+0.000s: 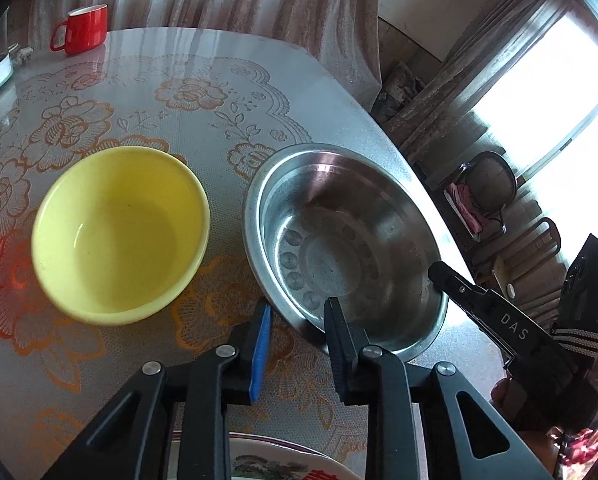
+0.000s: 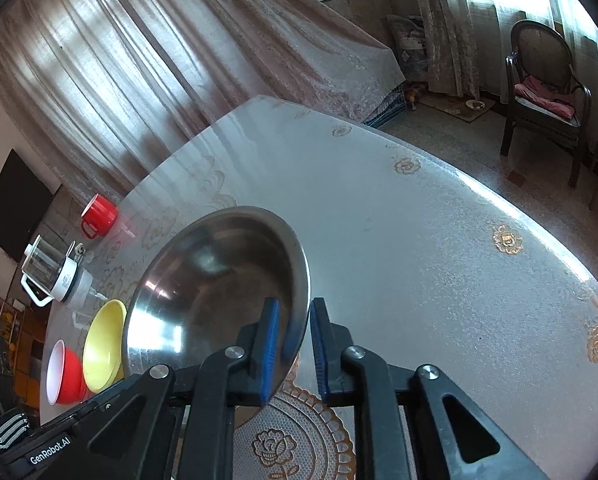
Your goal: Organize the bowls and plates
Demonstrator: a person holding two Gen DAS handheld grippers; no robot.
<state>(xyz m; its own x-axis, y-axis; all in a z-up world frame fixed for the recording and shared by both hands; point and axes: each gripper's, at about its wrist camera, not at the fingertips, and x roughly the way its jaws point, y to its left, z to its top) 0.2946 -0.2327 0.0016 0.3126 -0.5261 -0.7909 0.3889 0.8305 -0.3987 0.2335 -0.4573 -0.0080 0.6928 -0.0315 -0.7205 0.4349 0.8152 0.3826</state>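
Steel bowl (image 1: 341,240), the largest dish, sits near the table's (image 2: 399,220) right edge. Both grippers straddle its rim with jaws parted, neither clamped: left gripper (image 1: 299,320) at the near rim, right gripper (image 2: 293,322) at the right rim. Yellow bowl (image 1: 119,232) stands just beside it, then a smaller red bowl (image 2: 65,372).
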